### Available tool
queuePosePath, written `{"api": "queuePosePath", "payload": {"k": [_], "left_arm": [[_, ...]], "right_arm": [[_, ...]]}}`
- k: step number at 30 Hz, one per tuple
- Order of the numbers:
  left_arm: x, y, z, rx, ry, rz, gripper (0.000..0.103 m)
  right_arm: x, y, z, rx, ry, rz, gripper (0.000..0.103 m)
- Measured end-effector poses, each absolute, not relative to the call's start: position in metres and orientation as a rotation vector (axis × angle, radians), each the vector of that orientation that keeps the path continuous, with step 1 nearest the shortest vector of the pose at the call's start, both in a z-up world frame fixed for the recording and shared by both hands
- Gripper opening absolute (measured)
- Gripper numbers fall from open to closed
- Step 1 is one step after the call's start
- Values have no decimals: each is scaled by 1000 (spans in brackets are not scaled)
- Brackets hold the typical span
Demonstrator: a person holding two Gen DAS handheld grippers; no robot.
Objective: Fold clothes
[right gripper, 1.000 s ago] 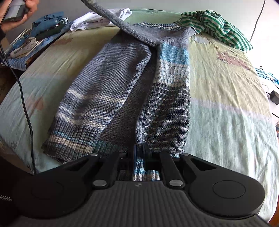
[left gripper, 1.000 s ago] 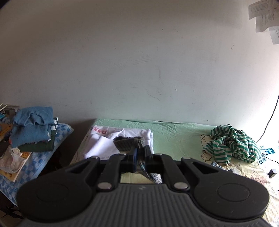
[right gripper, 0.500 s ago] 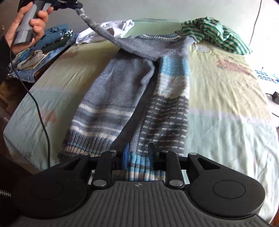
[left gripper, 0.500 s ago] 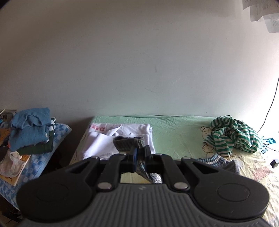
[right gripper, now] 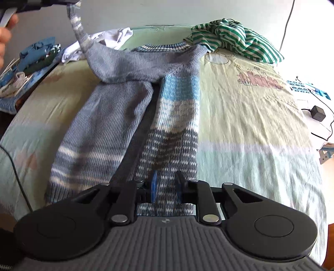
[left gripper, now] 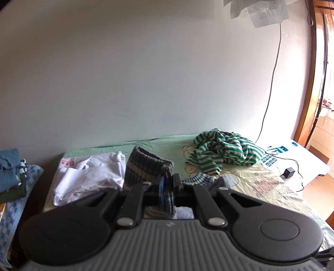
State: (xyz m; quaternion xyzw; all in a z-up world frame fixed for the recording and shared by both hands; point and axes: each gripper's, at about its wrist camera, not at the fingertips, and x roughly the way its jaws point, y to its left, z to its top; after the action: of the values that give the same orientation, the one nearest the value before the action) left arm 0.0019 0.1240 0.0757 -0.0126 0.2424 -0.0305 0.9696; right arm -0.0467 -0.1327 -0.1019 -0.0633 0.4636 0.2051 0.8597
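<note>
A grey and blue striped knit sweater [right gripper: 171, 116] lies lengthwise on the bed, folded in along its sides. My left gripper [left gripper: 168, 185] is shut on the ribbed sleeve cuff [left gripper: 146, 168] and holds it high above the bed. In the right wrist view that sleeve [right gripper: 83, 41] rises from the sweater's shoulder to the upper left, where the left gripper [right gripper: 71, 3] pinches it. My right gripper [right gripper: 166, 185] is open, its fingers apart just above the sweater's hem, holding nothing.
A crumpled green and white striped garment [right gripper: 235, 39] and a white shirt [left gripper: 89, 175] lie at the far end of the bed by the wall. A stack of folded blue clothes [right gripper: 37, 56] sits on a side table left. A charger and cable [right gripper: 318, 113] lie right.
My right gripper has opened and let go of the sweater's hem, then lifted slightly. My left gripper has raised the sleeve cuff higher and swung to the right.
</note>
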Motion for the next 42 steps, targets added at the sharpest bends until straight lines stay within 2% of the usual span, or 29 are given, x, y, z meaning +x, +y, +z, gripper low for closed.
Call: {"api": "queuePosePath", "payload": {"k": [5,8,14,17,18,19,27,29,30,31,32,42], "left_arm": [[-11,100,65,-7,507,-143,3],[-23,79,52,24,523,-216,3],[-41,37,5,121,627,-289,3],[-50,24,-12,156,668,-291,3],[-53,21,-16,160,678,-292,3],[-56,18,-20,164,689,-293,3],[-77,11,-29,179,715,-275,3],[-78,11,-30,187,718,-269,3],[-78,11,-29,191,715,-270,3],[-79,12,-28,192,710,-275,3],[-80,13,-26,191,705,-284,4],[-95,9,-2,168,646,-509,4]], "right_arm": [[-20,-133,-106,-145,1000,471,20],[1,-143,-87,-129,969,487,27],[65,-166,-44,116,929,576,37],[75,-151,-35,110,953,689,50],[76,-144,-34,104,966,725,59],[79,-136,-38,93,995,758,61],[94,-77,-85,29,1211,963,61],[91,-71,-91,13,1254,1001,53],[87,-70,-92,-3,1266,1019,40],[83,-69,-93,-18,1277,1038,18],[78,-73,-88,-22,1255,1028,7],[19,-133,-15,-33,962,858,6]]}}
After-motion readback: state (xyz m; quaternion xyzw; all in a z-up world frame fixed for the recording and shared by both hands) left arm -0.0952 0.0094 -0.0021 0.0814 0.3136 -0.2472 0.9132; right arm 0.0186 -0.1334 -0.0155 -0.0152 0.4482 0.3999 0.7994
